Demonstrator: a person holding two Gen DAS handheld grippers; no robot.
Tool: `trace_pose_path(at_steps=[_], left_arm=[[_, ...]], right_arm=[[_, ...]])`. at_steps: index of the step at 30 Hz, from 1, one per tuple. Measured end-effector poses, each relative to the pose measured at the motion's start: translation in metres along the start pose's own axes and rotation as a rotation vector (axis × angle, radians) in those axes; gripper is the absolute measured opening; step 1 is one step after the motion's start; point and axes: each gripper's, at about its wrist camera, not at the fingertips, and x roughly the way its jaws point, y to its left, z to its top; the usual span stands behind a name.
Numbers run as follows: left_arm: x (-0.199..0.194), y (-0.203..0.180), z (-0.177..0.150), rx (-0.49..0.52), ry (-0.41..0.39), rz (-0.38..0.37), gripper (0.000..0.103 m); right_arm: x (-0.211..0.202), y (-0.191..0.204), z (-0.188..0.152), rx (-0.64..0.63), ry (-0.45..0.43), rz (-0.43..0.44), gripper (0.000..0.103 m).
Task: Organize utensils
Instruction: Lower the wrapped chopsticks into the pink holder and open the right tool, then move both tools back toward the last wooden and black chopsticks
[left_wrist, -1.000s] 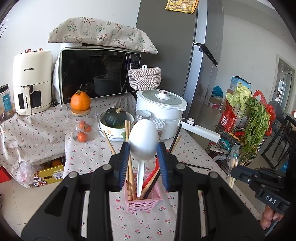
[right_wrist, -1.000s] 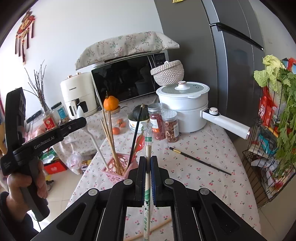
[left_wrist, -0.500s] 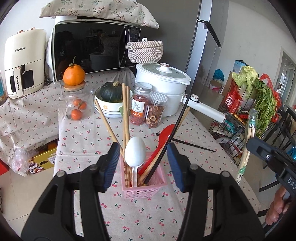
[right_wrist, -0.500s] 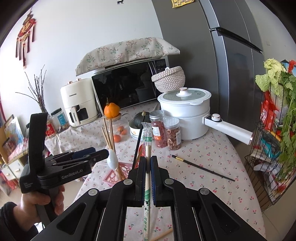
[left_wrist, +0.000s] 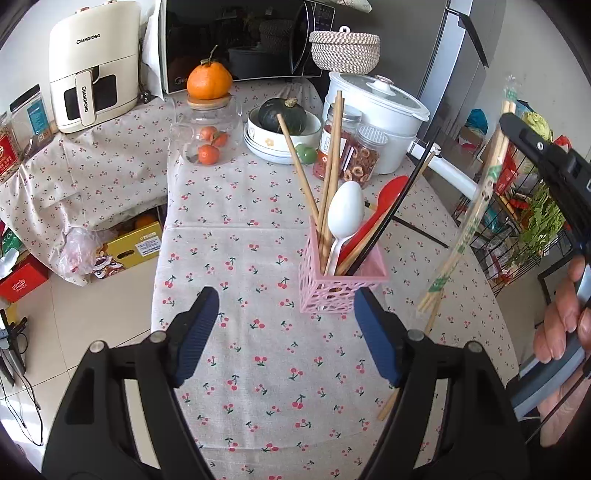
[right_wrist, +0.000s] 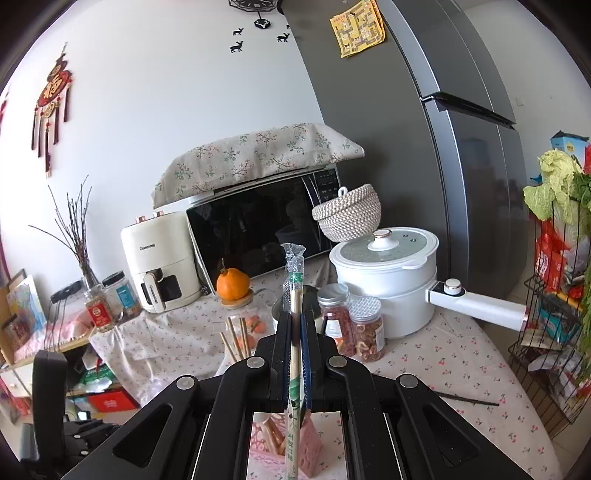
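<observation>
Having just been opening, your left gripper (left_wrist: 284, 328) stands spread and empty at lower centre, just short of the pink utensil basket (left_wrist: 341, 286) holding the white spoon (left_wrist: 345, 214). Your right gripper (right_wrist: 296, 328) pinches wrapped disposable chopsticks (right_wrist: 293, 280) at centre frame.

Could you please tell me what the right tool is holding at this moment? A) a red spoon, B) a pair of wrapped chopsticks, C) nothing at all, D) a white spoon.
B: the right tool is shut on the wrapped chopsticks, while the white spoon and red spoon stand in the pink holder.
</observation>
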Motion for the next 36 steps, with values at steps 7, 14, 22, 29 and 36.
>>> trace_pose_path(at_steps=[7,14,22,29,36], left_arm=[[0.003,0.003,-0.002,0.018,0.030,0.007,0.076],[0.007,-0.007,-0.001,0.056,0.044,0.004,0.077],[0.007,-0.013,-0.004,0.094,0.045,0.035,0.079],[0.003,-0.027,-0.007,0.140,0.023,0.044,0.086],[0.002,-0.042,-0.013,0.171,0.023,0.039,0.093]], right_arm=[[0.034,0.017,0.000,-0.011,-0.038,-0.014,0.005],[0.054,0.035,-0.015,-0.089,-0.063,-0.048,0.005],[0.063,0.021,-0.027,-0.032,0.032,0.018,0.021],[0.034,0.001,-0.014,-0.012,0.055,-0.004,0.047],[0.010,-0.025,-0.018,-0.002,0.169,-0.024,0.072]])
